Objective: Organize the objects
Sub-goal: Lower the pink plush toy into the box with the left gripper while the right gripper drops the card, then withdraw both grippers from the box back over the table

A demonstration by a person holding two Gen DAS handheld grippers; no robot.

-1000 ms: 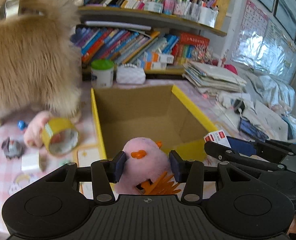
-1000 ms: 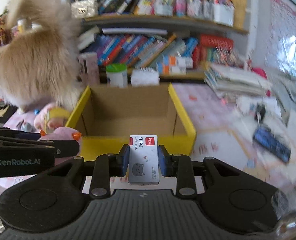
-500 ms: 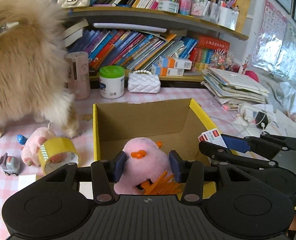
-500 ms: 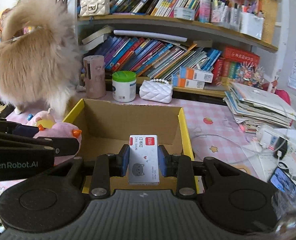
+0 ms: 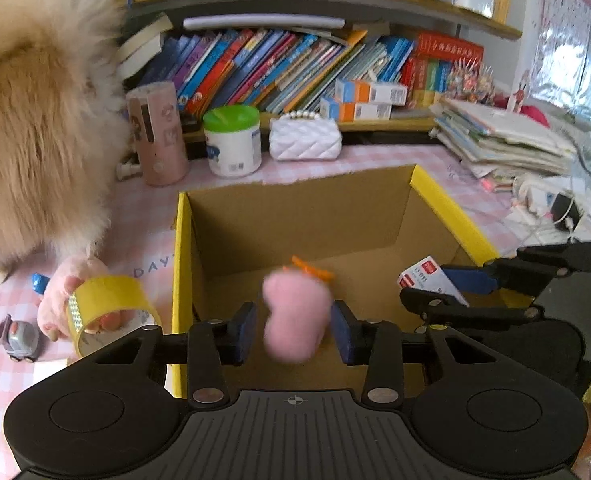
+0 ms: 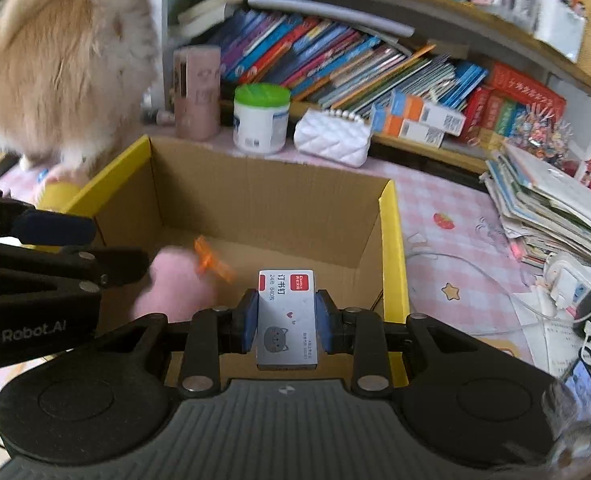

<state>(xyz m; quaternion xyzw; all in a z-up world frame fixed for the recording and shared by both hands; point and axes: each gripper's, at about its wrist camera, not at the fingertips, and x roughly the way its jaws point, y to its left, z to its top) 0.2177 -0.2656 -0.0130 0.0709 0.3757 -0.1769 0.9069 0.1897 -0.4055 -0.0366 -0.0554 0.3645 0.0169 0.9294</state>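
Grippers both sit over the near edge of the cardboard box (image 5: 303, 216), pointing into it. Left gripper (image 5: 293, 326) has its jaws spread wide, with gaps on both sides of the pink plush toy (image 5: 295, 316), which is blurred and seems to be in the air between the pads, above the box floor; I cannot say for sure if it touches anything. Right gripper (image 6: 283, 322) is closed narrow on the staple box (image 6: 286, 318), a small grey card box w/ a red label and a cat drawing, held upright above the right part of the box.

Compared w/ 0.5 s ago: the left jaws, which were pressed on the plush toy, are now apart, and the toy is lower and turned, its orange parts now on top. The right gripper's grasp is the same. Both views have come closer over the box.

On the pink checked desk (image 5: 143, 216), left of the box, a yellow tape roll (image 5: 109, 314) lies near a small grey toy car (image 5: 17, 338). A fluffy dog (image 5: 35, 120) stands at the back left.
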